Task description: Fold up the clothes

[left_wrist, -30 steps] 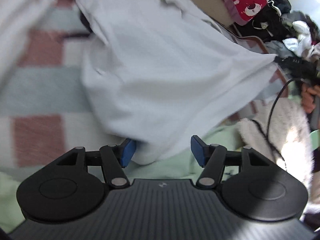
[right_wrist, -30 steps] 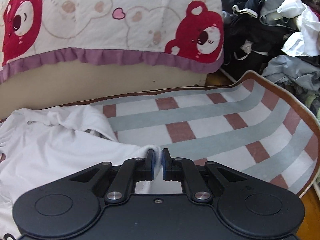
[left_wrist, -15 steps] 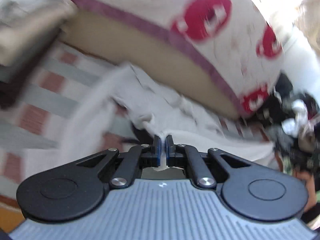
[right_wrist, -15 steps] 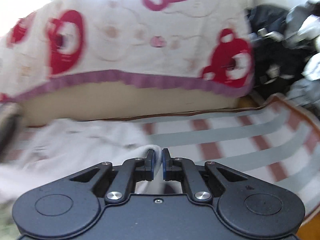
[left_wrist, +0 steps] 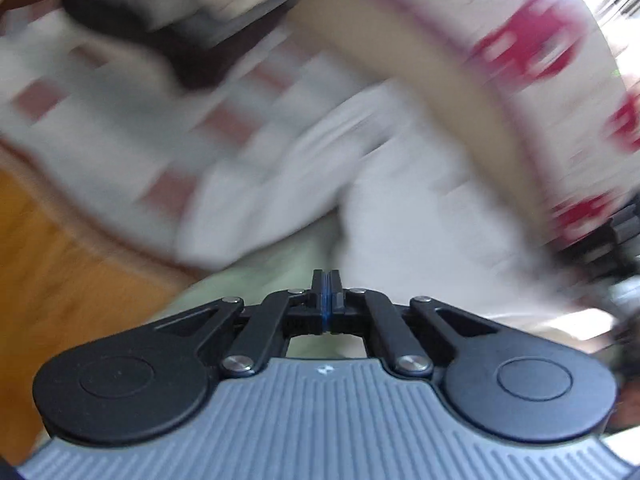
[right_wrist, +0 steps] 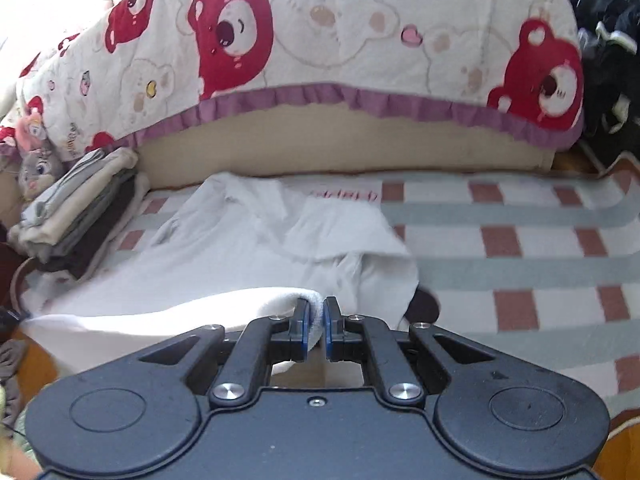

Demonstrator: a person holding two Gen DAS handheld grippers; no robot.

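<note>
A white garment (right_wrist: 260,240) lies crumpled on the checked rug (right_wrist: 520,216) in front of the bed. My right gripper (right_wrist: 316,312) is shut on a thick folded edge of it, and the cloth runs off to the left from the pads. The left wrist view is heavily blurred. There my left gripper (left_wrist: 326,280) is shut, its blue pads pressed flat together with no cloth showing between them. The white garment (left_wrist: 400,220) spreads just beyond its tips, above and to the right.
A bed with a red-bear quilt (right_wrist: 360,40) closes off the far side. A stack of folded clothes (right_wrist: 80,208) stands at the left on the rug, a dark heap of clothes (right_wrist: 612,60) at the right. Wooden floor (left_wrist: 60,260) borders the rug; pale green fabric (left_wrist: 260,280) lies near my left gripper.
My left gripper went from open beside the garment's hem to fully shut and swung away fast, its view turning toward the bed. My right gripper rose, keeping its hold on the white edge.
</note>
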